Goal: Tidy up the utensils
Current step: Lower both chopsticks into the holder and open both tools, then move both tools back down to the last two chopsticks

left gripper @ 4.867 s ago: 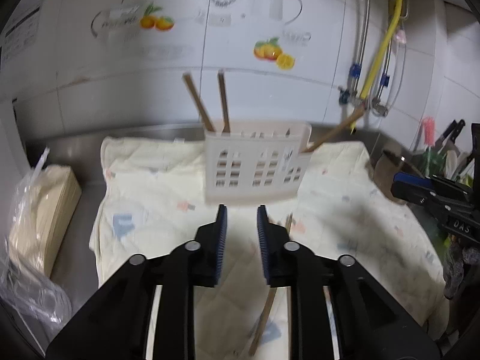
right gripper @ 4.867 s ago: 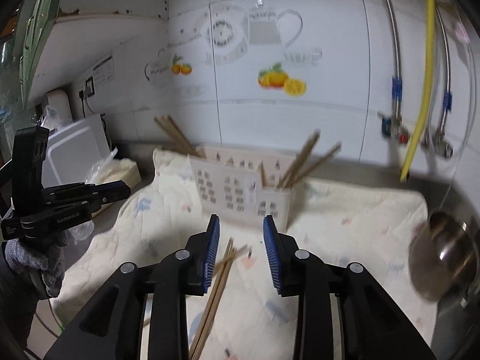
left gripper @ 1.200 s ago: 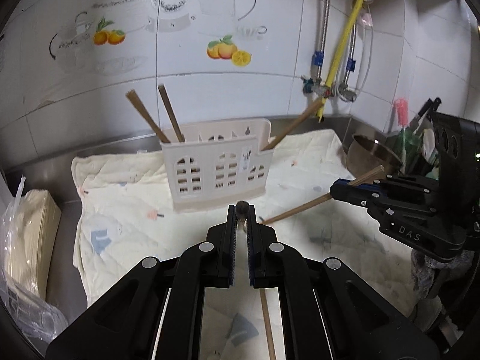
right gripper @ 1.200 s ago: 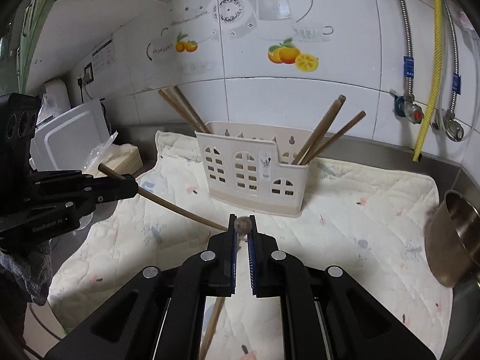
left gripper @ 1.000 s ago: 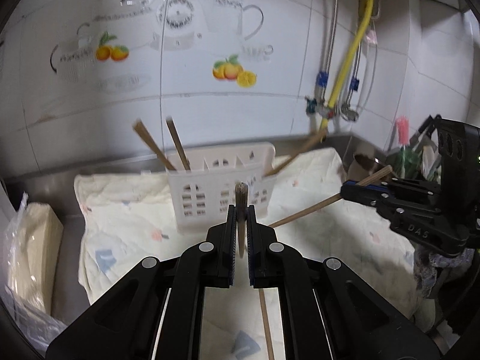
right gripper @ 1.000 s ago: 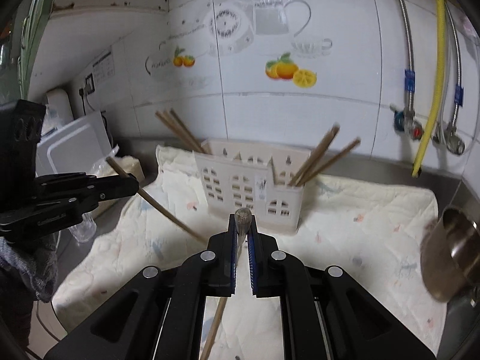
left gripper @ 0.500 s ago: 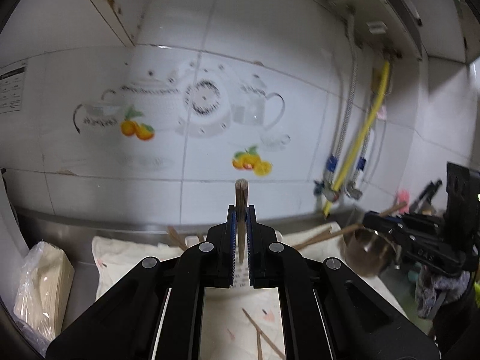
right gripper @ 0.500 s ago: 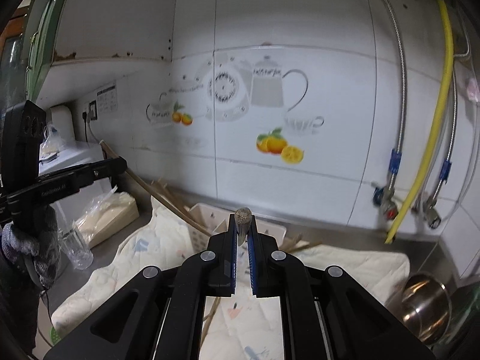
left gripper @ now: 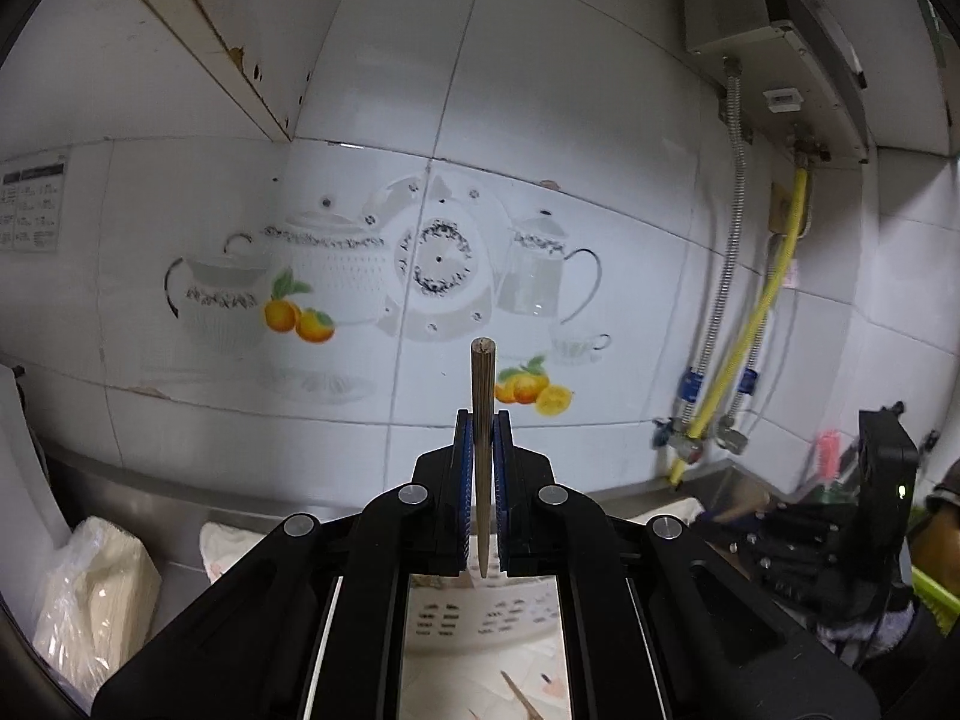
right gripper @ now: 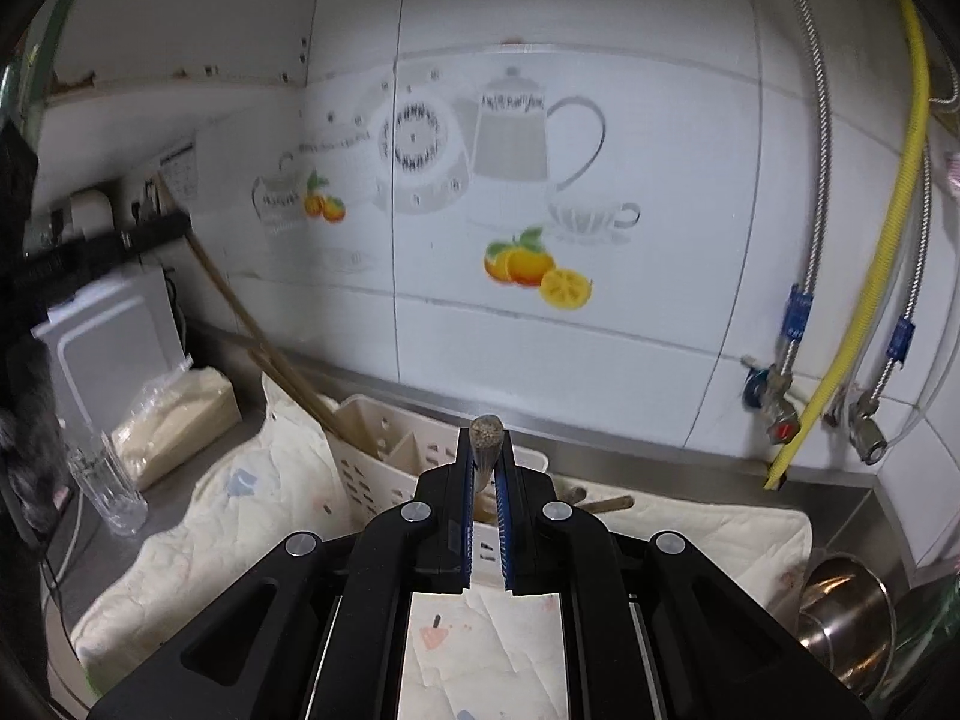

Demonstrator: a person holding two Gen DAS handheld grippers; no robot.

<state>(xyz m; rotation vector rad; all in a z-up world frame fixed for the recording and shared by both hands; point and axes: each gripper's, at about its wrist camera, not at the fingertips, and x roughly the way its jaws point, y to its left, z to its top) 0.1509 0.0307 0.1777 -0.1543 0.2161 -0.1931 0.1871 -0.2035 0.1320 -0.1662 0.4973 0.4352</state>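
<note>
A wooden chopstick [left gripper: 483, 420] stands upright between the pads of the left gripper [left gripper: 482, 480], whose jaws pinch it along its lower part; its blunt upper end rises above the pads against the tiled wall [left gripper: 540, 120]. A second chopstick [right gripper: 486, 441] is pinched the same way in the right gripper [right gripper: 485, 498], seen nearly end-on, its round tip just above the pads.

Below and beyond both grippers stands the cream slotted utensil basket [right gripper: 384, 456], on a pale quilted cloth [right gripper: 216, 516] spread over the steel tabletop [right gripper: 840, 498], close to the tabletop's back edge by the wall. Two more chopsticks [right gripper: 282, 372] lean out of the basket's left compartment toward the tabletop's left side, and another stick end [right gripper: 606, 504] pokes out at the basket's right. In the left wrist view a loose chopstick [left gripper: 522, 699] lies on the cloth in front of the basket.

A clear glass [right gripper: 108, 486] and a bagged pale block [right gripper: 180, 414] sit off the cloth at the tabletop's left end; a steel pot [right gripper: 846, 618] sits at the right end. Pipes and a yellow hose [right gripper: 864, 276] run down the wall at the right.
</note>
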